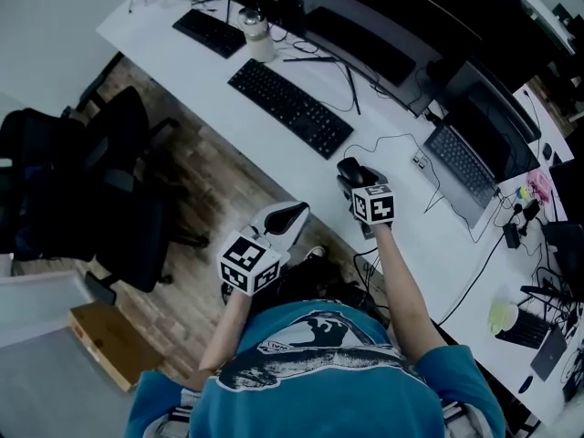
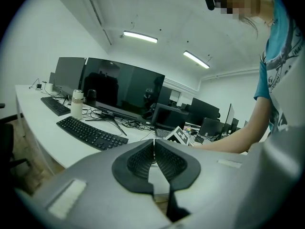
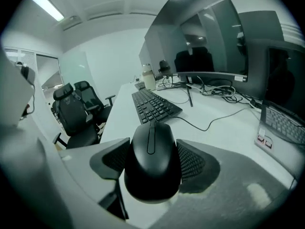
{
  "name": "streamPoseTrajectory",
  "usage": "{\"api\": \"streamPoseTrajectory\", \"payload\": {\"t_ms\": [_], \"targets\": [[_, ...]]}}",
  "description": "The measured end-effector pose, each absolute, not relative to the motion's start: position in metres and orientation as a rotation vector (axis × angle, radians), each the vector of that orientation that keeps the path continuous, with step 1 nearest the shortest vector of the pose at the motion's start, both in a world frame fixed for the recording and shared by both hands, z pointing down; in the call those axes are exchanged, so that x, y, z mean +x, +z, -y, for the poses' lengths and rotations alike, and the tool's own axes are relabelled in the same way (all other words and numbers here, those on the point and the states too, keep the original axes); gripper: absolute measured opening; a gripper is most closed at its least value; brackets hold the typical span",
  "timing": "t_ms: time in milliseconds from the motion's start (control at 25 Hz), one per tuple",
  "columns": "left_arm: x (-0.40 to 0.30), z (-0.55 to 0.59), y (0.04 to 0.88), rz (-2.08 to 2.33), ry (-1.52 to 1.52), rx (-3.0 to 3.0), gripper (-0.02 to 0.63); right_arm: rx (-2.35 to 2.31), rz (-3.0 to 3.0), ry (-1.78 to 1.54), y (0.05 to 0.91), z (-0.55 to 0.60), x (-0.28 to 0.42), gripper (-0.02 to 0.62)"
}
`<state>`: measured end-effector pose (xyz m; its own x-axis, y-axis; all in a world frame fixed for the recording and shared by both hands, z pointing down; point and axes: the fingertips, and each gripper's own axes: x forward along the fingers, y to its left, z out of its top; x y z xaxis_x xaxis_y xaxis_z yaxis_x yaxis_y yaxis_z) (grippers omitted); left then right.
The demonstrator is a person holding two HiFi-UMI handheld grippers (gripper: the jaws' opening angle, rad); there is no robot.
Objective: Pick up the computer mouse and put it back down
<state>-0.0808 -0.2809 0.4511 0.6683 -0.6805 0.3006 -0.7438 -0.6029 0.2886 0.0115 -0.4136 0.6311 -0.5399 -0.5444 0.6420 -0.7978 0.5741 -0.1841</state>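
The black computer mouse sits between the ribbed pads of my right gripper, which is shut on its two sides. The mouse's wheel end points away toward the keyboard. In the head view the mouse and the right gripper are low over the white desk, near its front edge. I cannot tell whether the mouse touches the desk. My left gripper hangs off the desk's edge, over the floor. Its pads meet with nothing between them.
A black keyboard lies just beyond the mouse, with a thin cable trailing across the desk. Monitors stand behind, a laptop is to the right, a white bottle stands at the far left. Black office chairs stand on the wood floor.
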Motion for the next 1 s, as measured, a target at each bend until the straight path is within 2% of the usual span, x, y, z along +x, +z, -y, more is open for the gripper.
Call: {"api": "streamPoseTrajectory", "payload": {"t_ms": [240, 720, 760, 840, 1000], "targets": [[-0.108, 0.281, 0.458, 1.185, 0.224, 2.439, 0.020, 1.043, 2.183, 0.629, 0.667, 0.407, 0.010, 0.302], [-0.118, 0.285, 0.461, 1.178, 0.215, 2.439, 0.020, 1.058, 2.154, 0.557, 0.673, 0.409, 0.007, 0.309], [-0.118, 0.286, 0.460, 1.174, 0.213, 2.444, 0.020, 1.065, 2.158, 0.565, 0.672, 0.410, 0.007, 0.322], [-0.116, 0.288, 0.458, 1.164, 0.208, 2.453, 0.020, 1.091, 2.179, 0.579, 0.666, 0.410, 0.008, 0.393], [-0.115, 0.289, 0.456, 1.135, 0.201, 2.474, 0.020, 1.129, 2.242, 0.582, 0.642, 0.406, 0.009, 0.393]]}}
